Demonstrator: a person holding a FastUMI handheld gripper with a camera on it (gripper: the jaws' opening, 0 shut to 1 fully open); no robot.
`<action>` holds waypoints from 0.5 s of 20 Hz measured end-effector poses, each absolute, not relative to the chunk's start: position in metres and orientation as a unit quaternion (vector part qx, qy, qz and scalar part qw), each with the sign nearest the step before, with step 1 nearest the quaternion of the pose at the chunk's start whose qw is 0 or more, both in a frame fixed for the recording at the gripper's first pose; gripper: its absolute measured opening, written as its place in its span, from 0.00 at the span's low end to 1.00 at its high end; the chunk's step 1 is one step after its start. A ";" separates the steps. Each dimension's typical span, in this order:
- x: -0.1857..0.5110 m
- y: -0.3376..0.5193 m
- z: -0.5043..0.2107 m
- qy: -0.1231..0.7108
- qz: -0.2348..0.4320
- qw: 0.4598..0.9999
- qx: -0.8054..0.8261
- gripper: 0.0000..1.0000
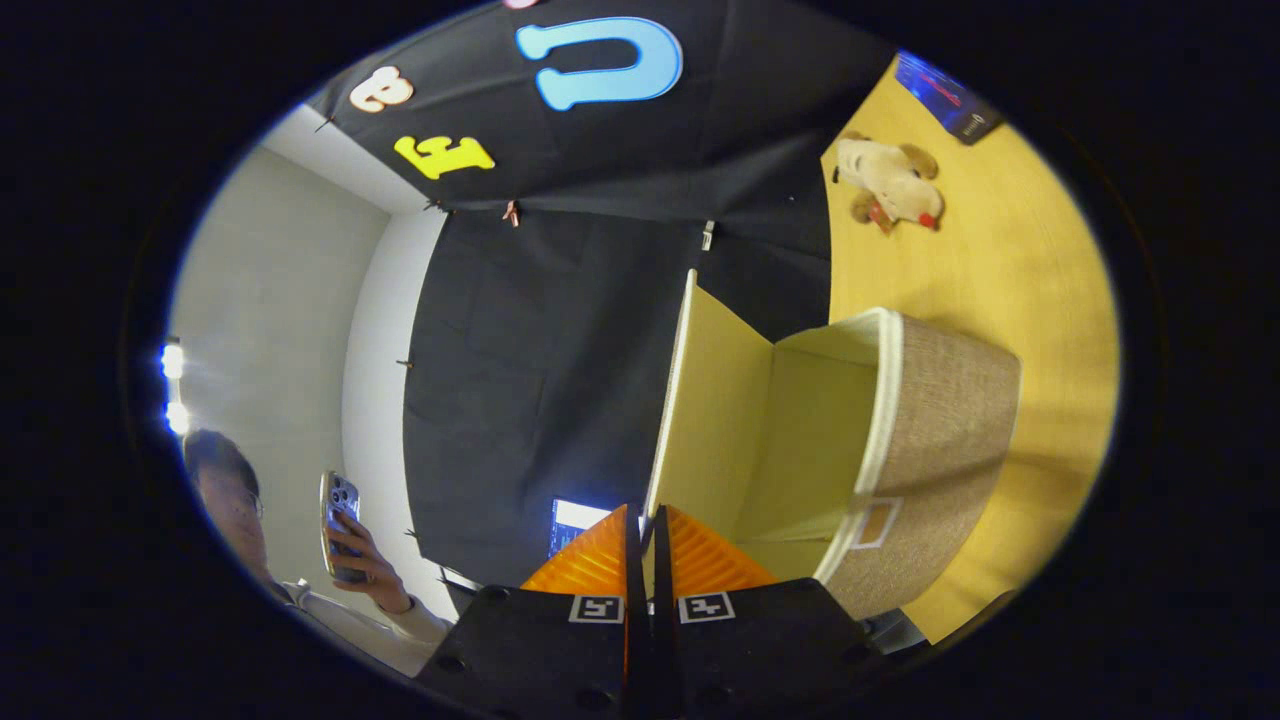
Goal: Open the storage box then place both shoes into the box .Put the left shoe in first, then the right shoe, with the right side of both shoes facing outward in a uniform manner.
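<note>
Pinching the edge of the lid (pixel 712 400), our gripper (pixel 647 525) has its fingers nearly together with the thin panel clamped between them, and we see the lid swung up off the storage box (pixel 940 440), whose pale inside lies open just ahead. Beyond the box, on the yellow table (pixel 1010 250), a plush toy (pixel 890 180) lies well apart. Off to the side, a person holds a phone (pixel 338 520).
</note>
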State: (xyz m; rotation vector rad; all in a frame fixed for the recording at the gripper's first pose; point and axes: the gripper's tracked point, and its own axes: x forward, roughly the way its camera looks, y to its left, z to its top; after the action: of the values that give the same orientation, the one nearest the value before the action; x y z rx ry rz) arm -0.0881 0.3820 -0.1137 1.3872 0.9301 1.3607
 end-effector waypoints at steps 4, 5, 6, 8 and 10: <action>-0.088 0.411 -0.067 0.363 0.564 0.496 0.552 0.06; -0.087 0.418 -0.062 0.361 0.564 0.504 0.546 0.06; -0.088 0.428 -0.054 0.358 0.565 0.510 0.541 0.06; -0.088 0.445 -0.040 0.353 0.564 0.524 0.532 0.07; -0.093 0.463 -0.031 0.350 0.564 0.534 0.524 0.07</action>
State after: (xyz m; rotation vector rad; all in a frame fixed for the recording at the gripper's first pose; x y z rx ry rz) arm -0.0927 0.4634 -0.0305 1.2488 0.8332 1.3455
